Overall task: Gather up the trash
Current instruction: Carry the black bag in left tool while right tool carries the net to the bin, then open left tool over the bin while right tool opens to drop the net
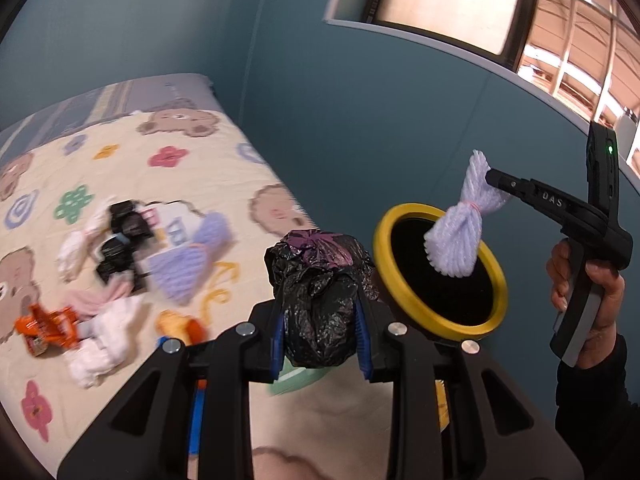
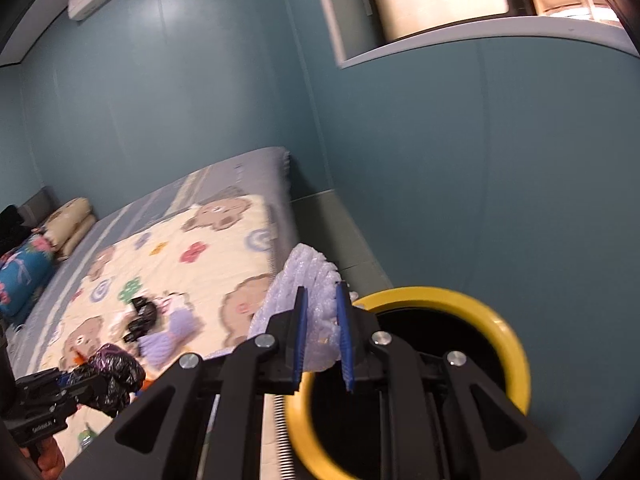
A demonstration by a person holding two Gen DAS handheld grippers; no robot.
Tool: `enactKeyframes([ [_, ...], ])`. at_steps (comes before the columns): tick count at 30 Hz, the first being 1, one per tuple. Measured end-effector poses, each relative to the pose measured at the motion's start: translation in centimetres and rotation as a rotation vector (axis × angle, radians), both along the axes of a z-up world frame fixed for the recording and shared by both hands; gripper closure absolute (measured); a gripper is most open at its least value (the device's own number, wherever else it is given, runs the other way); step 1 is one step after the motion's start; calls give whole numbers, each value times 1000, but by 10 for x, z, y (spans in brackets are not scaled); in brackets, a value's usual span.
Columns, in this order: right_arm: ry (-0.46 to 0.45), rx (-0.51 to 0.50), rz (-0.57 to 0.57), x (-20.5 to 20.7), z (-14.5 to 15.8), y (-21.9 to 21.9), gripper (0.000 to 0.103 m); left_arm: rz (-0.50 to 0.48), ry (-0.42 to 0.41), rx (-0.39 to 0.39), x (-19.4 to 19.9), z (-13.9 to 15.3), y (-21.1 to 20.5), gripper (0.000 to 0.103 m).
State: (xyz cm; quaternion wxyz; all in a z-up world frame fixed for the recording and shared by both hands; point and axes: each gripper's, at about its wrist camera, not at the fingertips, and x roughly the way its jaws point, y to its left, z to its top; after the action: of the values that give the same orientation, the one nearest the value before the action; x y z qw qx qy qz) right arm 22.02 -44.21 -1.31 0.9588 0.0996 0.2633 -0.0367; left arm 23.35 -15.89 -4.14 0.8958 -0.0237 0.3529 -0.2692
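Pillows (image 2: 68, 220) only in right view; left tongs (image 1: 320, 332) clenched on black bag (image 1: 320, 300), right tongs (image 2: 322, 332) on lilac foam net (image 2: 308, 280).

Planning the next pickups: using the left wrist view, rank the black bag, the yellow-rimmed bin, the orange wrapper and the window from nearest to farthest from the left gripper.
1. black bag, clamped in the left gripper.
2. yellow-rimmed bin, just beyond, to the right.
3. orange wrapper, far left on the bed.
4. window, high on the far wall.
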Motion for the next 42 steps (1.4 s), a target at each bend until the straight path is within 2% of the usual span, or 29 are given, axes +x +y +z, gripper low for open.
enactKeyframes([
  [9, -21, -90, -148, 7, -2, -36, 89, -116, 16, 0, 16, -9, -75, 76],
  [18, -15, -195, -268, 23, -18, -55, 89, -182, 31, 8, 24, -28, -127, 76],
  [24, 12, -226, -295, 38, -31, -65, 89, -219, 57, 13, 32, -45, -161, 76],
  [28, 15, -201, -283, 40, -37, -75, 86, -240, 79, 5, 34, -54, -169, 75],
  [30, 19, -203, -284, 40, -38, -77, 86, -238, 81, 1, 36, -56, -169, 72],
  [32, 21, -210, -287, 39, -40, -78, 81, -232, 82, -6, 37, -58, -170, 64],
  [34, 24, -202, -298, 39, -41, -81, 77, -225, 87, -28, 39, -58, -169, 50],
  [35, 25, -198, -303, 38, -41, -82, 71, -224, 89, -35, 39, -57, -168, 48],
  [37, 26, -187, -315, 37, -41, -86, 67, -226, 87, -34, 37, -57, -169, 45],
  [42, 32, -172, -327, 30, -38, -90, 65, -204, 80, -47, 32, -53, -160, 32],
])
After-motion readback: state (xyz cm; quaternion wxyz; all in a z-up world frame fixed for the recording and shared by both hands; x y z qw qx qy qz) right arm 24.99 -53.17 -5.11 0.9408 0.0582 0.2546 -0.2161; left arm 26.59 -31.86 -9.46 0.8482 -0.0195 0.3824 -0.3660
